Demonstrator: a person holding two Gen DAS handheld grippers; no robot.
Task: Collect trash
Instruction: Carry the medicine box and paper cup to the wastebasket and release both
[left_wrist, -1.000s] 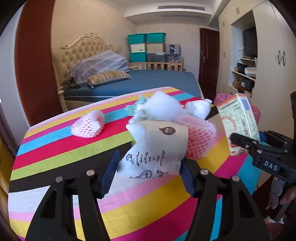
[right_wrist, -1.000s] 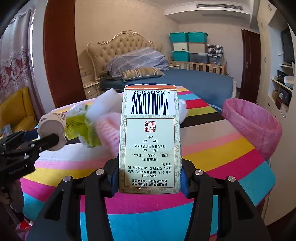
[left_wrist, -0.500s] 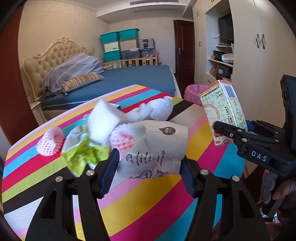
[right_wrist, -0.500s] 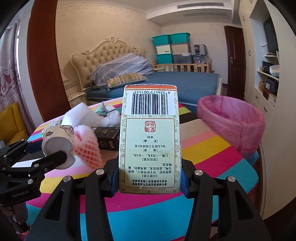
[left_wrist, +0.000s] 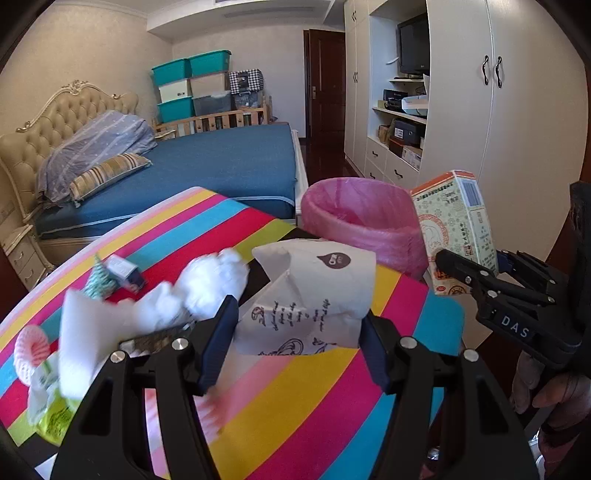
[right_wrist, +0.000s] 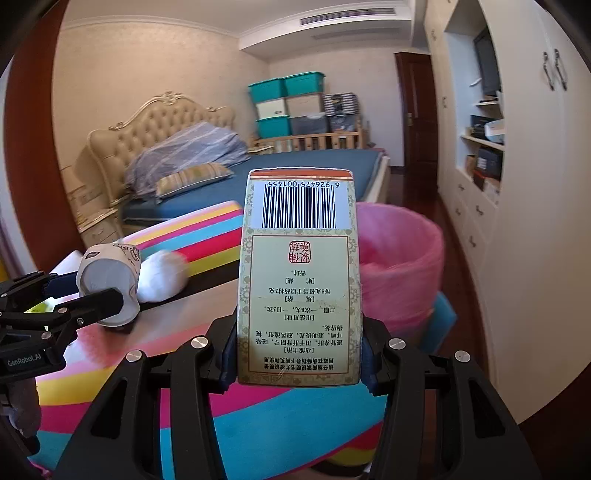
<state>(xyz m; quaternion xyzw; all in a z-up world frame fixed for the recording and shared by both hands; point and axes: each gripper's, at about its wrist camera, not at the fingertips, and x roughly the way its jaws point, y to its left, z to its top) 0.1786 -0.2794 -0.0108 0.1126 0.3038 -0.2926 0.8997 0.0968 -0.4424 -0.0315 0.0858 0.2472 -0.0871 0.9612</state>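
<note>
Left wrist view: my left claw (left_wrist: 297, 334) grips a crumpled white paper cup with printed drawings (left_wrist: 314, 295) above the rainbow-striped surface (left_wrist: 295, 398), near the pink-lined trash bin (left_wrist: 364, 221). White tissue wads (left_wrist: 210, 284) lie beside it.

Right wrist view: my right claw (right_wrist: 299, 354) clamps a tall cream medicine box with a barcode (right_wrist: 299, 277), upright, with the bin just behind it.

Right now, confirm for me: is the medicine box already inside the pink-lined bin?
No: the medicine box is clamped upright between the right gripper's jaws, in front of the pink-lined bin.
</note>
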